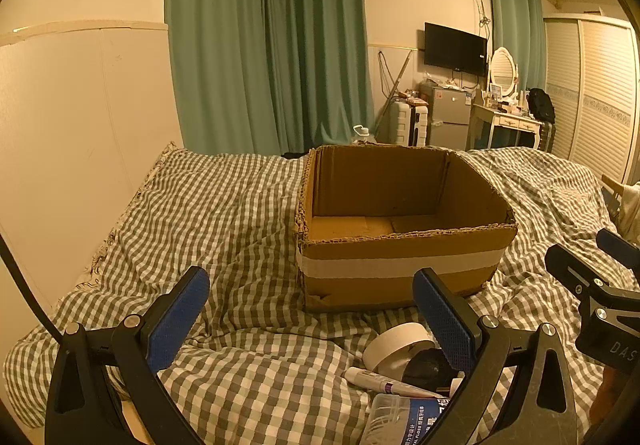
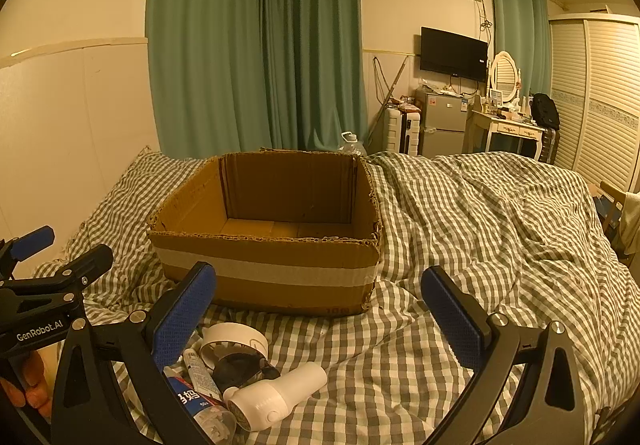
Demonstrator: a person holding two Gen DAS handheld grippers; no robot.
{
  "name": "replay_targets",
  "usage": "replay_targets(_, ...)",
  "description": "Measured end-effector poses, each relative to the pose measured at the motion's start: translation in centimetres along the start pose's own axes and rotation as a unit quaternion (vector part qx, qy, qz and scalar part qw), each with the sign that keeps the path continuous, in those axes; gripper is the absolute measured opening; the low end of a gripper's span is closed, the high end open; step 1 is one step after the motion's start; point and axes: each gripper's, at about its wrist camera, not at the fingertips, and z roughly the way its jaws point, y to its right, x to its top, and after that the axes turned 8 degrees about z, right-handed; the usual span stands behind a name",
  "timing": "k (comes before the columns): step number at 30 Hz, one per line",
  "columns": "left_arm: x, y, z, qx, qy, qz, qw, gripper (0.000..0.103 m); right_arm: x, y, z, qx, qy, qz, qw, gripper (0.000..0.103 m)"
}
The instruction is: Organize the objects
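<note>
An open, empty cardboard box [image 1: 404, 257] with a white tape band stands on the checked bedspread; it also shows in the right wrist view [image 2: 264, 265]. In front of it lies a small pile: a white tape roll [image 1: 394, 349] [image 2: 234, 339], a black object [image 2: 240, 367], a tube [image 1: 384, 383] [image 2: 198, 369], a blue-labelled clear floss box [image 1: 404, 423] [image 2: 200, 405] and a white handheld device [image 2: 280, 395]. My left gripper [image 1: 312, 319] is open and empty, left of the pile. My right gripper [image 2: 320, 319] is open and empty, above and right of the pile.
The checked bedspread [image 2: 480, 229] is rumpled and covers the whole bed. A pale wall panel [image 1: 72, 133] runs along the left. Beyond the bed are green curtains [image 1: 272, 45], a small fridge [image 1: 450, 117] and a dressing table [image 1: 506, 121].
</note>
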Motion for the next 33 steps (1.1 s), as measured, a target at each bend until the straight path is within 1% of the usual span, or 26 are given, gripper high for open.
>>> replay_targets(19, -0.1, 0.2, 0.3, 0.001, -0.004, 0.006, 1.0000, 0.103, 0.2, 0.2, 0.1, 0.000, -0.004, 0.004, 1.000, 0.103)
replay_targets(26, 0.1, 0.3, -0.1, -0.003, 0.000, 0.006, 1.0000, 0.103, 0.5, 0.2, -0.3, 0.001, -0.004, 0.001, 1.000, 0.103)
replay_targets(33, 0.2, 0.6, -1.4, -0.007, 0.003, 0.006, 1.0000, 0.103, 0.9, -0.2, -1.4, 0.008, 0.000, -0.004, 1.000, 0.103)
